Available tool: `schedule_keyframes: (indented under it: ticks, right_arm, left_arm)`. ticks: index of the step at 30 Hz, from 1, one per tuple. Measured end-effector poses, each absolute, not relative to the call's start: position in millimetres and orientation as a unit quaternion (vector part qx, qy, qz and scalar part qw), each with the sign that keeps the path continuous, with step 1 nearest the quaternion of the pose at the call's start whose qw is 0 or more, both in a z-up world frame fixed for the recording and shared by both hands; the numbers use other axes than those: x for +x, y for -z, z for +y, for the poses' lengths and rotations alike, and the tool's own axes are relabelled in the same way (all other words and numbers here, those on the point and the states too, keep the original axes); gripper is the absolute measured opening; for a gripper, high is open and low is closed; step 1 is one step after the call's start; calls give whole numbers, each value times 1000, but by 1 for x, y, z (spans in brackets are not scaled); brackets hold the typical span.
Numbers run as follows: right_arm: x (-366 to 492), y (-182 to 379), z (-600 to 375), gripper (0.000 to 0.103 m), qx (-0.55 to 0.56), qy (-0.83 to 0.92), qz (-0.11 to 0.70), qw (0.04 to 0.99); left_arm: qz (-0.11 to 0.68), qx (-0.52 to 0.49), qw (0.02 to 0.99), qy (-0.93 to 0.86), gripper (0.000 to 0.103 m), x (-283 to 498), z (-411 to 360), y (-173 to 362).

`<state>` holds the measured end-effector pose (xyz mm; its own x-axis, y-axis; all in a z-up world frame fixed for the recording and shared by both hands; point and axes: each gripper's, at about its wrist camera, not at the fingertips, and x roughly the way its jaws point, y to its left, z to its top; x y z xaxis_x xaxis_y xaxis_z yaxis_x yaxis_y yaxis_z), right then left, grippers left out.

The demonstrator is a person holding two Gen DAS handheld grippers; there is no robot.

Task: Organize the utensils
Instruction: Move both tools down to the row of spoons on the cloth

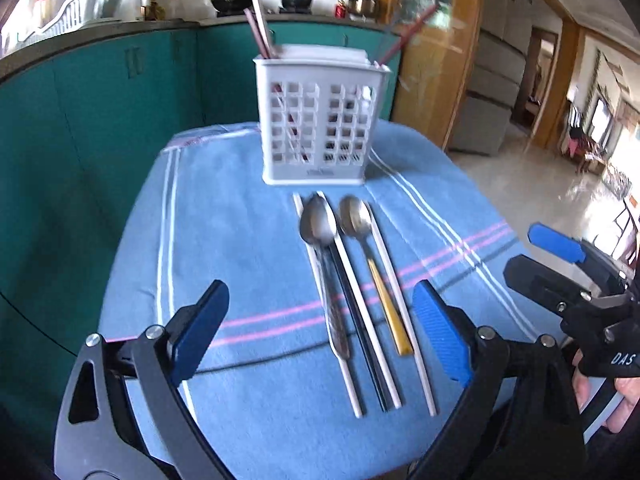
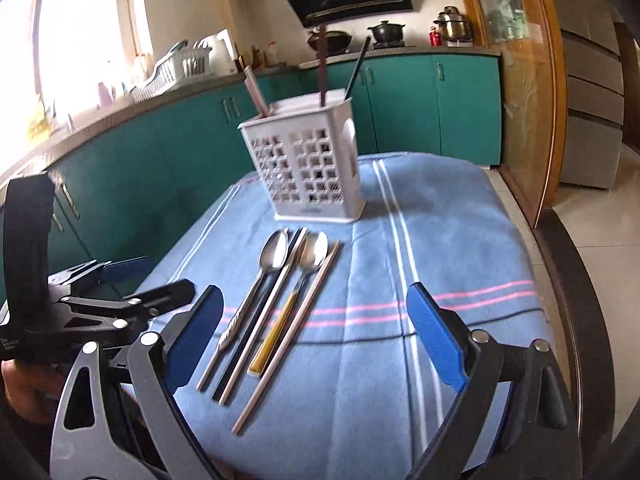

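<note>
A white slotted utensil caddy stands at the far side of the blue striped cloth and holds several chopsticks. In front of it lie a steel spoon, a spoon with a yellow handle and several loose chopsticks, side by side. My left gripper is open and empty, hovering over the utensil handles. My right gripper is open and empty, just right of them; it also shows in the left wrist view.
The blue cloth covers a small table whose edges drop off on all sides. Teal cabinets and a counter with pots stand behind. A wooden door frame and tiled floor lie to the right.
</note>
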<state>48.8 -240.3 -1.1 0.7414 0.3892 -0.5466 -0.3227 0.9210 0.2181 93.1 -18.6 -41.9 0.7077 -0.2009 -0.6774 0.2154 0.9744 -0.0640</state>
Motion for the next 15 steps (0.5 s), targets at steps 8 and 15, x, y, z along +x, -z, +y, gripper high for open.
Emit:
schedule_keyframes:
  ticks: [8,15]
  right_arm:
    - [49,3,-243,91,54,-192,310,930]
    - [53,4,-245,91,63,-201,317,925]
  left_arm:
    - [378,8,919,114,92,95,-17,46]
    - [375,8,919,126,84,97,-16,43]
